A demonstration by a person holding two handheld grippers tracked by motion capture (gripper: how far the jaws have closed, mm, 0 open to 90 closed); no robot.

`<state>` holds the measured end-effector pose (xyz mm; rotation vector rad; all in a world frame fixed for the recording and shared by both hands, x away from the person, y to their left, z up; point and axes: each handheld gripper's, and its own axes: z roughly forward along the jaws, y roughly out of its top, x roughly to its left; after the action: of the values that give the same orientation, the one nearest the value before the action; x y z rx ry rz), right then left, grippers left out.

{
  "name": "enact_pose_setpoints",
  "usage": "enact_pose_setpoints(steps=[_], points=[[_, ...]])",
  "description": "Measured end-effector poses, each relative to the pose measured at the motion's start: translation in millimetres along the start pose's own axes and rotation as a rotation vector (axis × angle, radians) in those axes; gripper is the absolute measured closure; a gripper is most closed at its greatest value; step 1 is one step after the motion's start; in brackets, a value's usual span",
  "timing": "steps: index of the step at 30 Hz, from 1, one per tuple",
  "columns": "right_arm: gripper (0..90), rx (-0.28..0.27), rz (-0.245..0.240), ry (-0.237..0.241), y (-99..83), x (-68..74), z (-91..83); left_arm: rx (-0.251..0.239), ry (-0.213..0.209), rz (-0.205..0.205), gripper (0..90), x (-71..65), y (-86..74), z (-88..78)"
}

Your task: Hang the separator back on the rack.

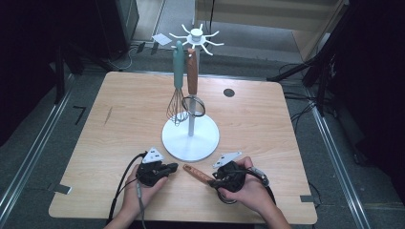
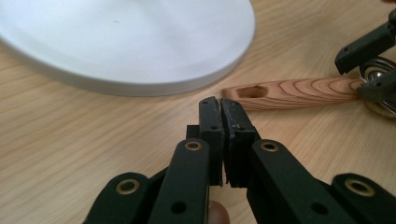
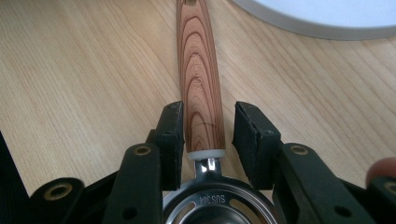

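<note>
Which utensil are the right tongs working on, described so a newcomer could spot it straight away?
Start at the white stand in the middle of the table. Just in front of its round base, the wooden-handled utensil lies flat between the two hands, its steel head at the right tongs. Unlike the teal whisk and the wooden-handled strainer, which hang from the stand, it rests on the tabletop.

Stand: I see the utensil stand at the middle of the table.
Hanging: a whisk hangs left of a strainer on it.
Near edge: a wooden-handled utensil lies before the stand base.
Grippers: the left gripper is left of its handle; the right gripper straddles it.
</note>
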<state>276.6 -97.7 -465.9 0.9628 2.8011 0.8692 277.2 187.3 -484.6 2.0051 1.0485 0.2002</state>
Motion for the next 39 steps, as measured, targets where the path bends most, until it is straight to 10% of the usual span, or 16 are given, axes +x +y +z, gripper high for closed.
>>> enact_pose_setpoints(steps=[19, 27, 39], points=[[65.1, 0.136, -0.039, -0.021, 19.0, 6.6, 16.0, -0.104, 0.183, -0.124, 50.3, 75.0, -27.8, -75.6], [68.0, 0.171, -0.111, -0.085, 25.8, 16.3, 20.0, -0.110, 0.246, -0.158, 49.6, 86.3, -40.3, -90.0], [70.2, 0.227, -0.086, -0.094, 32.9, 18.5, 21.3, -0.151, 0.304, -0.210, 40.6, 101.4, -55.7, -108.0]])
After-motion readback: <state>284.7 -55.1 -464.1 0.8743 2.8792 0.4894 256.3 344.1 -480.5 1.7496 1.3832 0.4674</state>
